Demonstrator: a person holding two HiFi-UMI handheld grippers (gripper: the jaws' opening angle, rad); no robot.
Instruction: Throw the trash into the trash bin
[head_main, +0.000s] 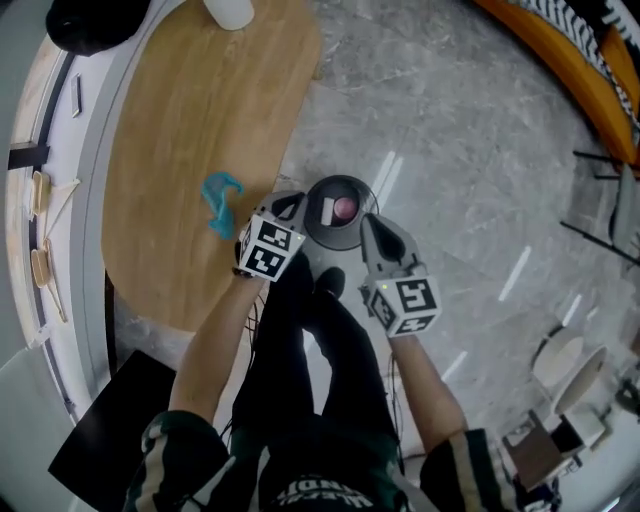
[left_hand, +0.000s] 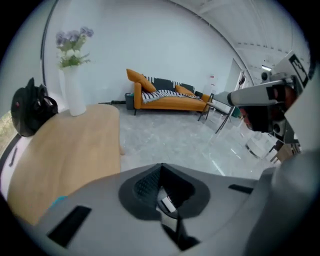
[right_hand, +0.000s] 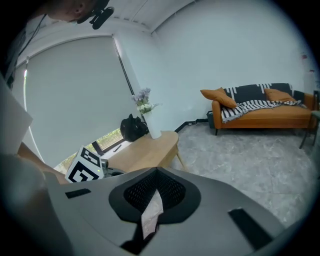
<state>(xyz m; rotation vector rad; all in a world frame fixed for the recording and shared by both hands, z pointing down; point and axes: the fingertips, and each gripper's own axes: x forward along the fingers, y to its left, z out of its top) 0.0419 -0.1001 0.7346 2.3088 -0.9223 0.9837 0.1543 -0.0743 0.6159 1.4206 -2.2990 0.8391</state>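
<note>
Bright even light, glare streaks on floor (head_main: 515, 272), fisheye-warped edges, left gripper (left_hand: 163, 186) blurred.

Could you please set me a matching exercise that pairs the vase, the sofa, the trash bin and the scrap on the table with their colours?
Things:
1. vase
2. sofa
3. trash bin
4. scrap on the table

Colours:
A. orange
B. blue
C. white
D. dark, with something pink inside

Pairs: 1-C, 2-A, 3-D, 4-B.
</note>
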